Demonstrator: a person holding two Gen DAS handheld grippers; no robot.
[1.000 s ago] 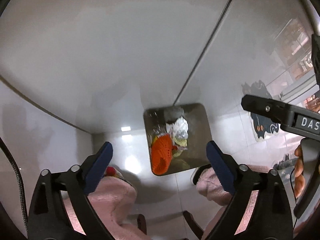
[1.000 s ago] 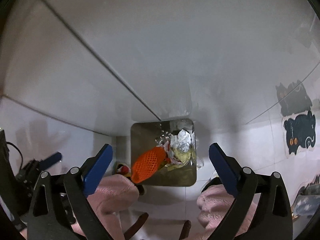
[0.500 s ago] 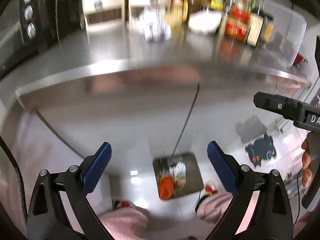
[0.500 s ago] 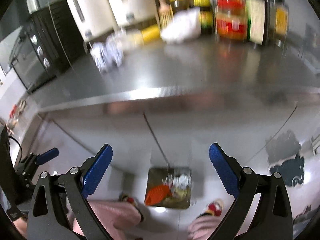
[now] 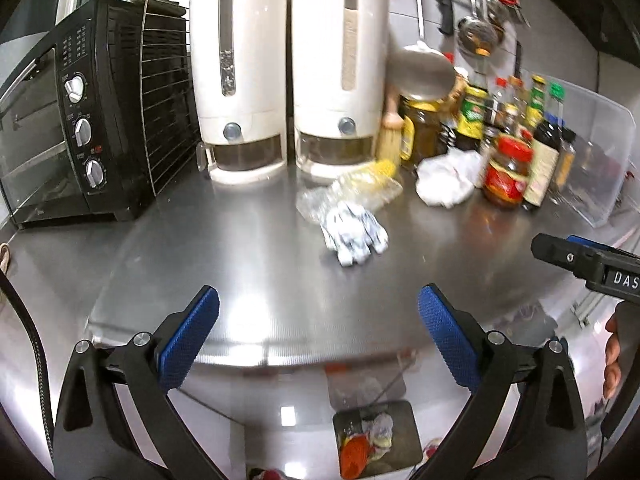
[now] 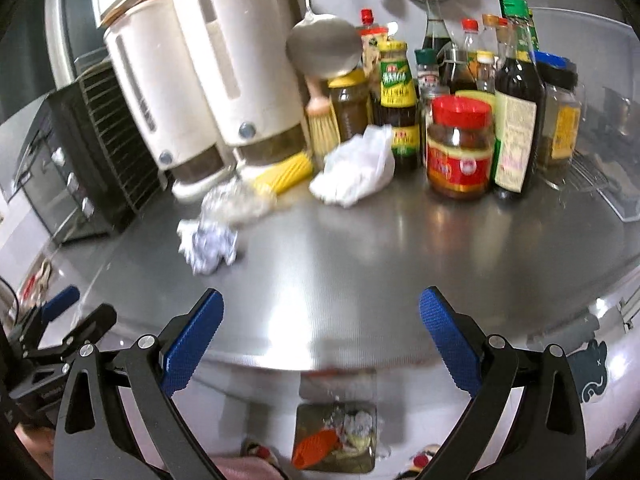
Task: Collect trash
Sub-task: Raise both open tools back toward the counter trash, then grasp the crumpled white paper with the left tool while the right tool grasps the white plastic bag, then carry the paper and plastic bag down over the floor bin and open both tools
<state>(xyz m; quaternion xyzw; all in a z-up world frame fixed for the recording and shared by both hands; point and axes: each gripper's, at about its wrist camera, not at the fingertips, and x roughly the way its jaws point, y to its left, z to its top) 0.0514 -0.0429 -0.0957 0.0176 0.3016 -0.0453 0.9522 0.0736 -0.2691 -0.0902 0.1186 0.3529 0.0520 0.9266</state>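
On the steel counter (image 5: pixel 248 264) lie a crumpled foil ball (image 5: pixel 354 232), a clear plastic bag with yellow contents (image 5: pixel 360 188) and a crumpled white tissue (image 5: pixel 446 184). They also show in the right wrist view: foil ball (image 6: pixel 208 246), bag (image 6: pixel 276 180), tissue (image 6: pixel 356 172). A square bin (image 5: pixel 376 440) on the floor below the counter edge holds an orange net and scraps; the right wrist view shows the bin (image 6: pixel 336 436) too. My left gripper (image 5: pixel 318 340) and right gripper (image 6: pixel 320 340) are both open and empty, over the counter's front edge.
Two white dispensers (image 5: pixel 288 68) and a black toaster oven (image 5: pixel 72 120) stand at the back left. Sauce bottles and jars (image 6: pixel 460 120) crowd the back right by a clear plastic bin (image 5: pixel 592 152). A brush (image 6: pixel 320 120) leans near them.
Both grippers have swung up from looking down at the floor bin to facing the counter top. Both stayed open and empty.
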